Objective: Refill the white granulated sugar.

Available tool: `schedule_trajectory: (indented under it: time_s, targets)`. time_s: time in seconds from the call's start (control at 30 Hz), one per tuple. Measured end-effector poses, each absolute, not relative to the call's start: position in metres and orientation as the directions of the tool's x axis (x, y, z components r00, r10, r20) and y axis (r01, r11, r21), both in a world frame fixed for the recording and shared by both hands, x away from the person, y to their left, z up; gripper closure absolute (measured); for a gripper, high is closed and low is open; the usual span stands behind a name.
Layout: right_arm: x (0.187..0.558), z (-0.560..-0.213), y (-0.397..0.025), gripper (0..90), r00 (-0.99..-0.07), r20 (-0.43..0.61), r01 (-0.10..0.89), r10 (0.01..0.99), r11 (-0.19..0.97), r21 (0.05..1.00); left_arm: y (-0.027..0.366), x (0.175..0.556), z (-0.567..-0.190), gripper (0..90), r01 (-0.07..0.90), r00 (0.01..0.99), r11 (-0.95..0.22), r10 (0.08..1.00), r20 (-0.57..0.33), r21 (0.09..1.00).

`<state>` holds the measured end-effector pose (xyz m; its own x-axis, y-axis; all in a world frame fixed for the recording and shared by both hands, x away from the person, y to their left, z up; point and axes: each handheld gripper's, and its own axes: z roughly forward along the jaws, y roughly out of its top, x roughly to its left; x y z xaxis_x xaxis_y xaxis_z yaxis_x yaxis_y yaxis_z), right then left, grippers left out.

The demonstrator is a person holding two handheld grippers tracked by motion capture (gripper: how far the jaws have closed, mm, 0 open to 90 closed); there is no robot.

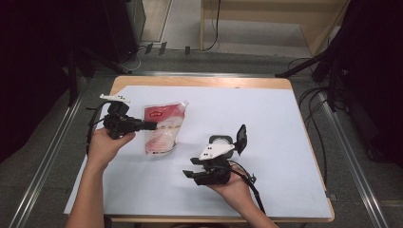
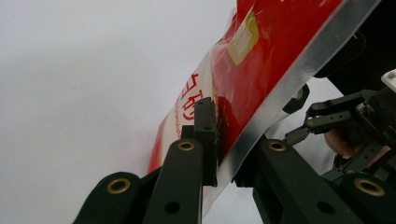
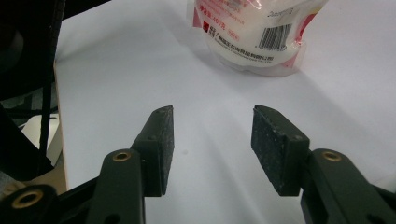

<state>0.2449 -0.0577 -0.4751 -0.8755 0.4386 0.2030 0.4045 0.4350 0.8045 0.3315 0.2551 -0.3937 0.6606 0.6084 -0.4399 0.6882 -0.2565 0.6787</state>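
So the left gripper (image 1: 151, 126) has its jaws pinched tight on the side seam of the red-and-clear pouch (image 1: 163, 129), which sits on the white table cover (image 1: 266, 123) left of centre. Looks like it's steadying the bag upright. The right gripper (image 3: 211, 140) hangs nearby with jaws spread wide, holding nothing, probably lining up for the other edge.

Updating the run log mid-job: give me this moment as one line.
left gripper: shut on pouch edge | right gripper: open, apart from pouch | pouch: on white sheet, held
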Motion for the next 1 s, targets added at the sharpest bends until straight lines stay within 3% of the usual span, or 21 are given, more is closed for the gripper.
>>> schedule_trajectory:
  time_s: [0.4,0.57,1.0]
  targets:
    - [0.246,-0.473,-0.059,49.9,-0.875,0.201,0.402,0.44,0.43,0.808,0.264,0.318,-0.398,79.6,0.683,0.667,-0.277,0.614,-0.422,0.676]
    - [0.247,-0.472,-0.059,50.0,-0.877,0.198,0.398,0.438,0.431,0.81,0.269,0.317,-0.401,70.3,0.69,0.666,-0.259,0.593,-0.453,0.676]
    - [0.247,-0.47,-0.059,50.1,-0.875,0.199,0.4,0.441,0.428,0.81,0.271,0.316,-0.403,58.2,0.699,0.66,-0.275,0.603,-0.448,0.66]
